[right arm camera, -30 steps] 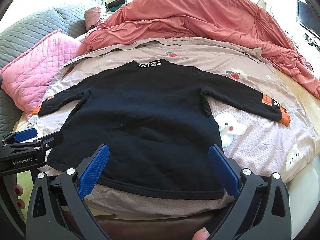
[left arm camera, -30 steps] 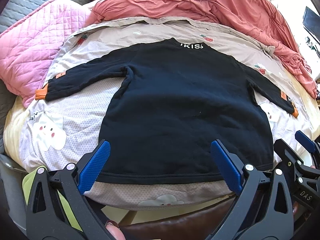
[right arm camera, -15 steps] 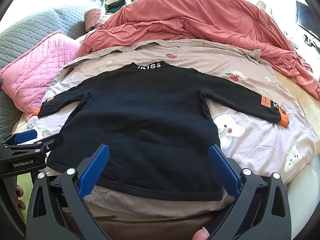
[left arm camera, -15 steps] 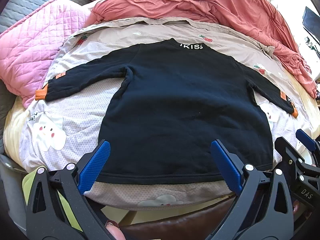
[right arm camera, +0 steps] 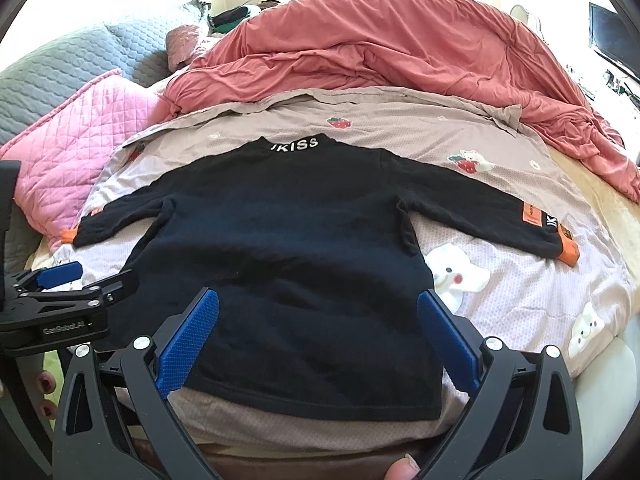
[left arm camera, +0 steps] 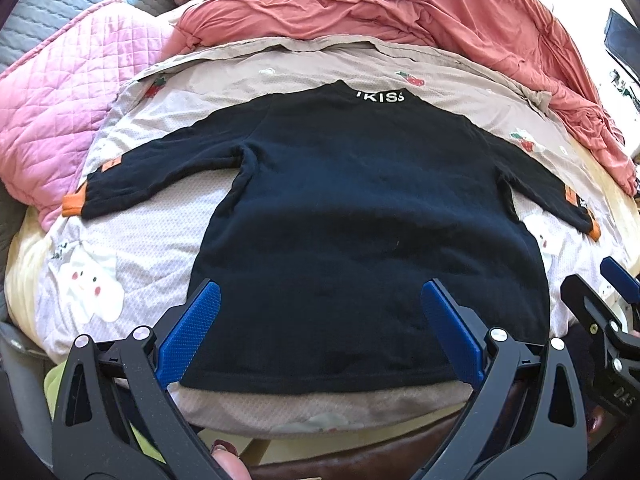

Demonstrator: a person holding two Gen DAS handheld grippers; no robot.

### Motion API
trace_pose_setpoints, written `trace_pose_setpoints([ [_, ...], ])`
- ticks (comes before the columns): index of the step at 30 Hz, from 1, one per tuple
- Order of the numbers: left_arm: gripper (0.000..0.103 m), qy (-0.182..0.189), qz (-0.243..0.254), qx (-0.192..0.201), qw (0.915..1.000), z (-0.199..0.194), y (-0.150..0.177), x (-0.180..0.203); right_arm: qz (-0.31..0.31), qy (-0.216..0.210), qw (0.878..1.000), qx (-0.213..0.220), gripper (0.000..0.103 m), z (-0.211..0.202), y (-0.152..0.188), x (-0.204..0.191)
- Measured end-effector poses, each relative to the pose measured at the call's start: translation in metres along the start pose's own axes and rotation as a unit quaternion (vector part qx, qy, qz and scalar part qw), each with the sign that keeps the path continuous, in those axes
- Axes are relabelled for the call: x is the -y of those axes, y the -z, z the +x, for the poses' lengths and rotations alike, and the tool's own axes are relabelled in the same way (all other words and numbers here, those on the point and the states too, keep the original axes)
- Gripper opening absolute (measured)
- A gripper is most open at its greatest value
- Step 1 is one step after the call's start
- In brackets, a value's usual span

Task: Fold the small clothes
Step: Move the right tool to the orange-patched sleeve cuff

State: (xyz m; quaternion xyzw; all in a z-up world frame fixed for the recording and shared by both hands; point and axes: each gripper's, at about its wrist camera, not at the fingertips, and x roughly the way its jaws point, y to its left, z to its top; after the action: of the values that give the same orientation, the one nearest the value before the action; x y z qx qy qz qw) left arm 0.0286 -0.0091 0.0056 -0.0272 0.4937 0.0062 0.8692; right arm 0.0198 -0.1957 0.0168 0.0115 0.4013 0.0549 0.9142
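**Sweatshirt laid flat, both grippers poised at the hem**

Almost nothing has changed over the last second: the black sweatshirt (left arm camera: 360, 216) lies just as it did, and our two views have only drifted a touch. We read that as a pause before the first fold, with no folding done yet.

The sweatshirt lies spread out on the printed blanket (left arm camera: 132, 240) on the bed, collar lettering at the far end, both sleeves out to the sides. Its hem sits just ahead of and between the jaws of each gripper. The left gripper (left arm camera: 320, 332) has its jaws spread wide and holds nothing; the right gripper (right arm camera: 318, 330) is the same, wide apart and empty. Neither set of blue pads appears to touch the cloth, though the fisheye view makes that hard to judge.

Beyond the collar, a rumpled red duvet (right arm camera: 400, 44) is heaped up; off to the left of the jaws lies a pink quilted pillow (left arm camera: 52, 120).

The first letter of the collar print is cut off in the left view. The near edge of the bed is hidden behind the gripper frames, and only fingertips of the person's hands show.
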Motion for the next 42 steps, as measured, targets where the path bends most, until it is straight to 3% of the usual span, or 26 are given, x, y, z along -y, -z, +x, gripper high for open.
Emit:
trace_pose_setpoints([
  [15,0.094,0.003,0.006,0.005,1.0000,0.034,-0.057,0.023,0.020,0.059,0.997,0.044,0.099,0.032,-0.058,0.044],
  [30,0.094,0.002,-0.004,0.001,1.0000,0.083,-0.108,0.034,0.087,0.043,0.995,0.036,0.099,0.108,-0.126,0.074],
  [36,0.094,-0.010,0.000,-0.002,1.0000,0.108,-0.124,0.038,0.098,0.055,0.993,0.029,0.099,0.134,-0.129,0.088],
  [42,0.094,-0.008,0.000,-0.005,1.0000,0.130,-0.134,0.045,0.128,0.105,0.986,0.023,0.099,0.148,-0.111,0.143],
])
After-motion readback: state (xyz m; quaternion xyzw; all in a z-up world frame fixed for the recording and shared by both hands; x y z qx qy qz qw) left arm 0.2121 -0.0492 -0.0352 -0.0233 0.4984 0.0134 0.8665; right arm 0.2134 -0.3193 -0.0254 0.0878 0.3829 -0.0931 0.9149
